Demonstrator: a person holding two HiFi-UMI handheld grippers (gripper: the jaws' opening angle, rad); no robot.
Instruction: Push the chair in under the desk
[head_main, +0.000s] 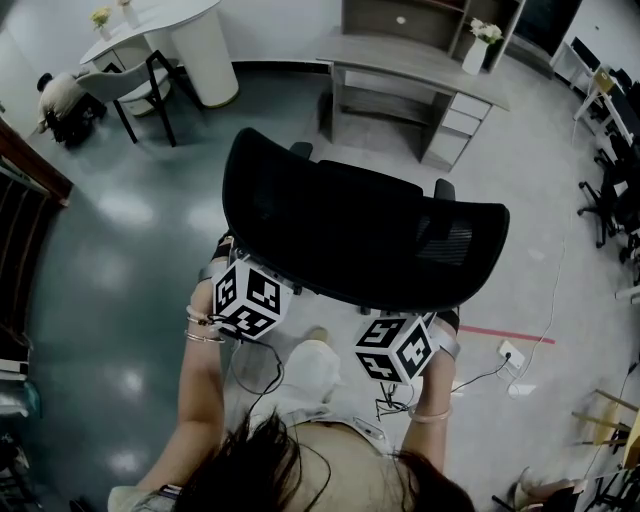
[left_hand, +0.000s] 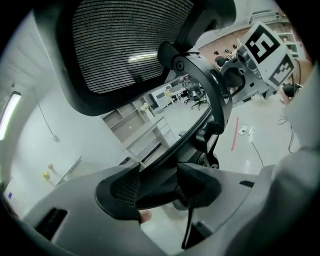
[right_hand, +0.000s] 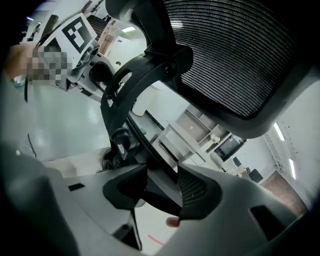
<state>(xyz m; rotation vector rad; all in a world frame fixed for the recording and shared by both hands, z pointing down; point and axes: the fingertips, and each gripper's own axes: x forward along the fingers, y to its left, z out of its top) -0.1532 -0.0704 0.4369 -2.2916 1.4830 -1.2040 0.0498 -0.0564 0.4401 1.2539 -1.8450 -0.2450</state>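
Note:
A black mesh office chair (head_main: 360, 235) stands on the floor, its back toward me, a short way from the grey desk (head_main: 420, 60) at the far side. My left gripper (head_main: 262, 280) grips the lower left edge of the backrest, and my right gripper (head_main: 402, 335) the lower right edge. In the left gripper view the jaws (left_hand: 159, 187) close on the dark backrest rim (left_hand: 165, 160), under the mesh (left_hand: 125, 45). The right gripper view shows the same: jaws (right_hand: 159, 187) set wide around the rim (right_hand: 155, 170), pads against it.
The desk has a drawer unit (head_main: 455, 125) at its right and a vase (head_main: 478, 50) on top. A white round table (head_main: 190, 35) and a chair (head_main: 135, 85) stand at the far left. Office chairs (head_main: 610, 190) line the right. A power strip (head_main: 512, 352) lies on the floor.

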